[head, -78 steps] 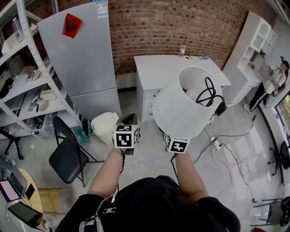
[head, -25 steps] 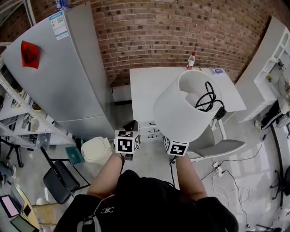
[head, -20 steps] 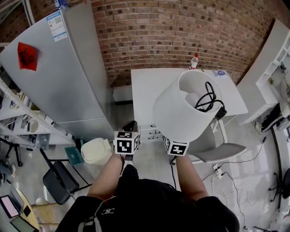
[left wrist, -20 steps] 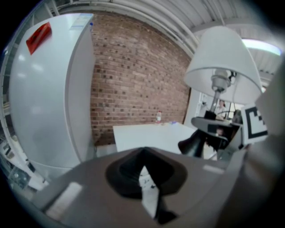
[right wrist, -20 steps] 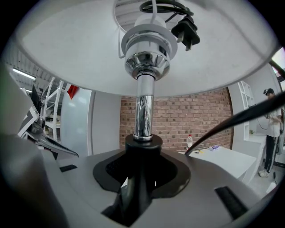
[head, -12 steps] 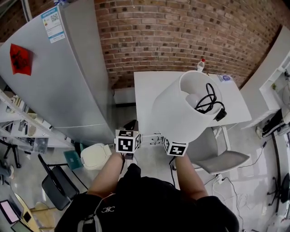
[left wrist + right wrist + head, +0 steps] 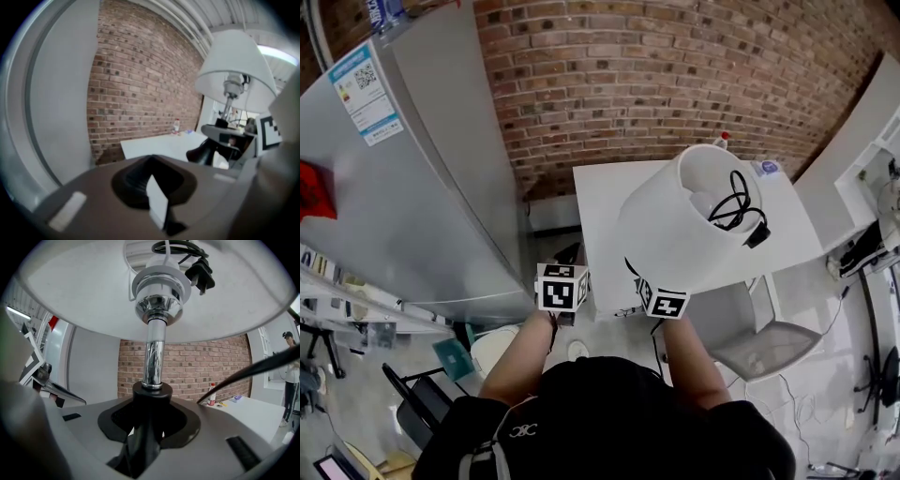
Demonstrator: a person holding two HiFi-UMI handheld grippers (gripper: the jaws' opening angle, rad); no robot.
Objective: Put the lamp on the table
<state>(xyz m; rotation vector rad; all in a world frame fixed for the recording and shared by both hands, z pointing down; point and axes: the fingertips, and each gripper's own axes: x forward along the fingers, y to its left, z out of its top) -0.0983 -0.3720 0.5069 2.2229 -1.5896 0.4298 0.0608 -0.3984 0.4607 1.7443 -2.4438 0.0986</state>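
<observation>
The lamp has a wide white shade (image 7: pixel 675 230) with its black cable and plug (image 7: pixel 739 208) coiled inside, and a chrome stem (image 7: pixel 153 357) on a black foot. My right gripper (image 7: pixel 649 283) is shut on that black foot (image 7: pixel 143 437) and holds the lamp upright but tilted, above the near edge of the white table (image 7: pixel 605 202). My left gripper (image 7: pixel 570 261) hangs beside it to the left, shut and holding nothing; its own view shows the lamp (image 7: pixel 234 70) to its right and the table (image 7: pixel 154 145) ahead.
A tall grey fridge (image 7: pixel 412 187) stands left of the table against the brick wall. A small bottle (image 7: pixel 724 139) and small items sit at the table's far edge. A grey chair (image 7: pixel 750 342) is at the table's right, a cream bin (image 7: pixel 492 352) on the floor at left.
The table and brick wall have come closer; the lampshade now hangs over the table's near edge. Both grippers keep the same pose and the same hold.
</observation>
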